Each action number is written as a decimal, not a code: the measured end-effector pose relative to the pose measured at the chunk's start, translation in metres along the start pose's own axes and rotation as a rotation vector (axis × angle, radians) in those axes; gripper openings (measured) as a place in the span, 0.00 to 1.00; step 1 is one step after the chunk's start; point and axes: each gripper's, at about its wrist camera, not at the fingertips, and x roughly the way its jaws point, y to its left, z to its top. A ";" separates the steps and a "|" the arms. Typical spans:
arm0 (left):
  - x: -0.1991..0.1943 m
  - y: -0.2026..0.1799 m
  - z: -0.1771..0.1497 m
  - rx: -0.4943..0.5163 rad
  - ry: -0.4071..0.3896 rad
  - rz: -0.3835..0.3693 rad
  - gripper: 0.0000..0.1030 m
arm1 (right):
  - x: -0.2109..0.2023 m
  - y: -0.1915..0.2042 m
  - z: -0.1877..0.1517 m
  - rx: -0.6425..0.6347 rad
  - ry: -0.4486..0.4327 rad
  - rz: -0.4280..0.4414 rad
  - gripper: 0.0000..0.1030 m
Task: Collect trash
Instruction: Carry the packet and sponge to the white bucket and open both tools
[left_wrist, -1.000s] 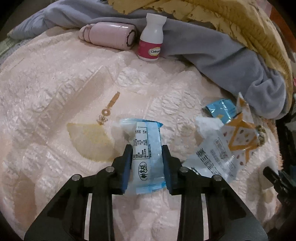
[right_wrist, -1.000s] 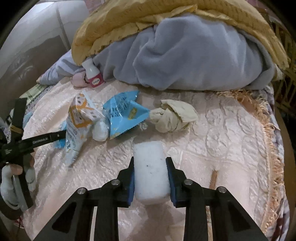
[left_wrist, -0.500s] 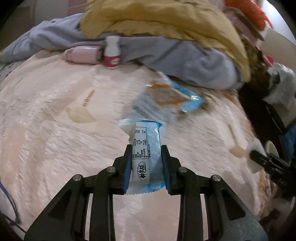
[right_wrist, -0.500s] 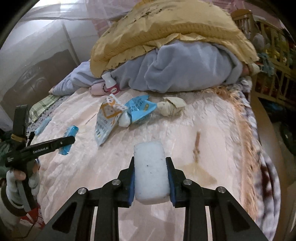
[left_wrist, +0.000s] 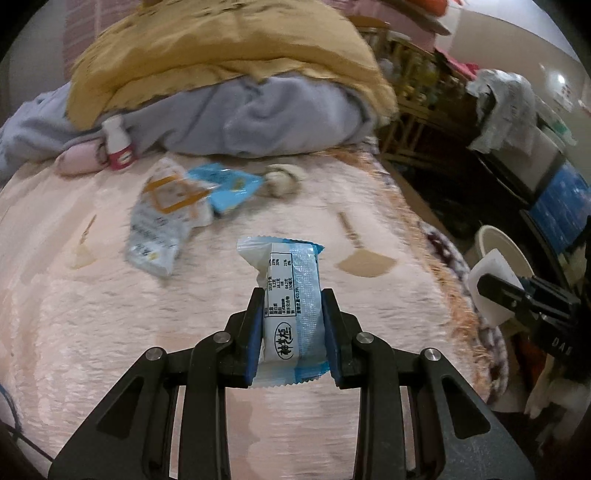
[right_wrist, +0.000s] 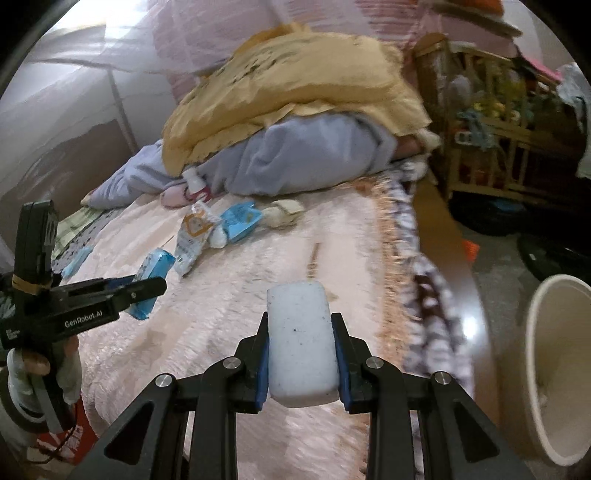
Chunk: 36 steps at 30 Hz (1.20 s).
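Observation:
My left gripper is shut on a blue and white snack wrapper, held above the pink bedspread. My right gripper is shut on a white foam block, also lifted over the bed near its right edge. In the right wrist view the left gripper shows at the left with the blue wrapper. A cream bin stands on the floor at the right, seen again as the bin behind the right gripper.
On the bed lie an orange and white bag, a blue packet, a crumpled beige wad, a white pill bottle and a pink flask. Yellow and grey blankets are heaped behind. A wooden rack stands right.
Both grippers have risen and drawn back from the bed towards its right edge, each keeping its load. The bin and the floor have come into view at the right.

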 end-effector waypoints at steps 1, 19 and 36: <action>0.000 -0.005 0.001 0.009 0.000 -0.004 0.26 | -0.005 -0.004 -0.001 0.006 -0.005 -0.007 0.27; 0.020 -0.112 0.010 0.174 0.010 -0.085 0.26 | -0.056 -0.075 -0.026 0.116 -0.042 -0.106 0.27; 0.045 -0.193 0.022 0.316 0.023 -0.147 0.26 | -0.089 -0.146 -0.042 0.220 -0.072 -0.202 0.27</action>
